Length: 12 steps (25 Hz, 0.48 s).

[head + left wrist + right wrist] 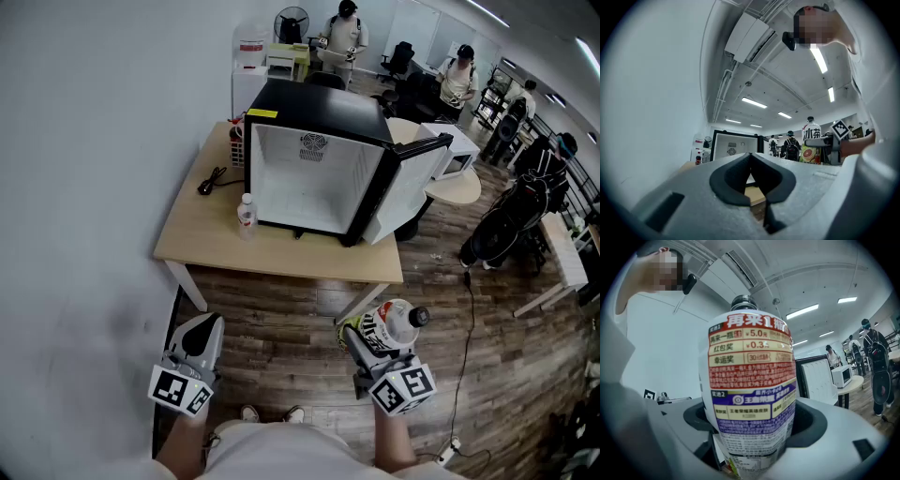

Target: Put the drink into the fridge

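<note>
Drink bottle (394,322), white with a red-and-purple label and a dark cap, is clamped between the wide-set jaws of the right gripper (373,337). It is held above the wood-plank floor (281,323), off the front right corner of the table. The light wooden table (211,239) stands against a white wall. A black mini fridge (319,105) sits toward the table's back right, its door (410,183) swung open to the right and its white interior facing the person. The left gripper (204,328) hangs off the table's front left corner, its jaw tips closed together. A small clear bottle (247,214) stands just beside the fridge's front left corner. A black cable (212,180) lies near the table's left edge.
</note>
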Motion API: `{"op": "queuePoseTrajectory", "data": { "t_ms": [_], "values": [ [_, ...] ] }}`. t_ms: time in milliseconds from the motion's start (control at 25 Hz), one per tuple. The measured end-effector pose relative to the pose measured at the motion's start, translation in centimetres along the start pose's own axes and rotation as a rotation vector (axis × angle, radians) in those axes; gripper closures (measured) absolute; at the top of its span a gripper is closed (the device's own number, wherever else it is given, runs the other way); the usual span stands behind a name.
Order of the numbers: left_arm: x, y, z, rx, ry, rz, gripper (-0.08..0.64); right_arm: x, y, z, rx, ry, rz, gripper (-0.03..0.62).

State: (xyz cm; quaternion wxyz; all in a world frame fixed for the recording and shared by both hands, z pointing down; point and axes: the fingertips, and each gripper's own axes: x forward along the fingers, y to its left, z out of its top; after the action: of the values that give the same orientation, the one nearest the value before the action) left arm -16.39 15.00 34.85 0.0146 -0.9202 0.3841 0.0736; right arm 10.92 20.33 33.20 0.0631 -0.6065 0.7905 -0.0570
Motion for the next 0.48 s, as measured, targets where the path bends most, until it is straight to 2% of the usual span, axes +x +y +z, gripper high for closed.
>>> {"op": "queuePoseTrajectory", "data": {
  "t_ms": [480],
  "values": [
    [0.22, -0.79, -0.34, 0.007, 0.023, 0.003, 0.546, 0.09, -0.28, -0.80, 0.008, 0.011, 0.020, 0.169]
  ]
}}
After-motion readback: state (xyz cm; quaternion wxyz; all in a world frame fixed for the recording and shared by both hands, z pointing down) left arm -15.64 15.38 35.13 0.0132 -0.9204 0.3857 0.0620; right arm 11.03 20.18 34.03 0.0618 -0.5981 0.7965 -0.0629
